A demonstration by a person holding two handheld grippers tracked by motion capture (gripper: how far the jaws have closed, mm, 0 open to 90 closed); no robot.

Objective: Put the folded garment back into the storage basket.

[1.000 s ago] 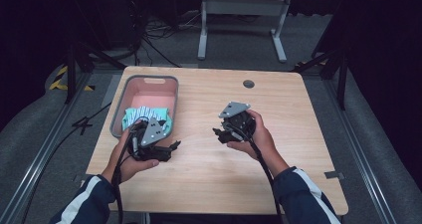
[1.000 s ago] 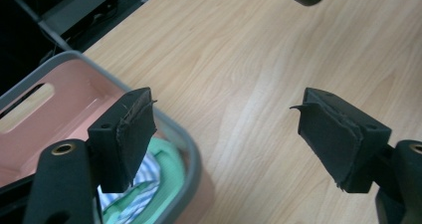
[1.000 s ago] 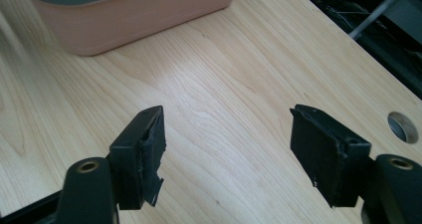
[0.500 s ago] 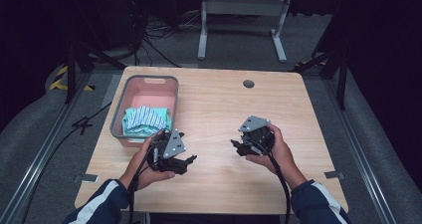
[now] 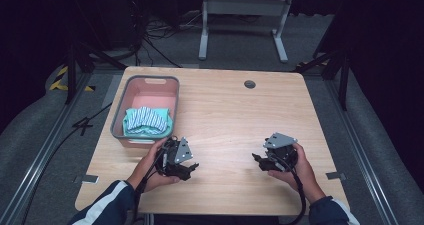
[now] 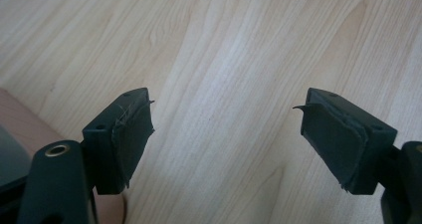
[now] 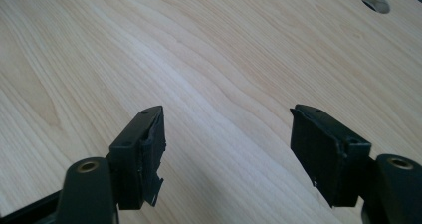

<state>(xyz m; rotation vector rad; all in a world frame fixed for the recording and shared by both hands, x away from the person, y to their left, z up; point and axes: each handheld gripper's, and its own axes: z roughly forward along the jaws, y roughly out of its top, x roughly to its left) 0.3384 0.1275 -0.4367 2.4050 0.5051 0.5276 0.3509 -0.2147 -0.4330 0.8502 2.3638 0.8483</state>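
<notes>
Two grippers sit low over the worktop (image 5: 225,110), both with fingers spread wide and nothing between them: the left gripper (image 5: 186,169) and the right gripper (image 5: 259,160) look down on bare wood grain in their own views. The cloth (image 5: 145,120), striped teal and white, lies bunched in the near end of the pink bin (image 5: 170,92), just beyond and outward of the left fingers (image 6: 130,134); it is well apart from the right fingers (image 7: 326,149). The bin's far end looks bare.

If the cloth is what is wanted (my guess, as it is the nearest thing), the left gripper should rise over the bin's near wall, come down with fingers kept wide, and pinch a raised fold rather than the flat middle. Snagging the wall would drag the bin.
</notes>
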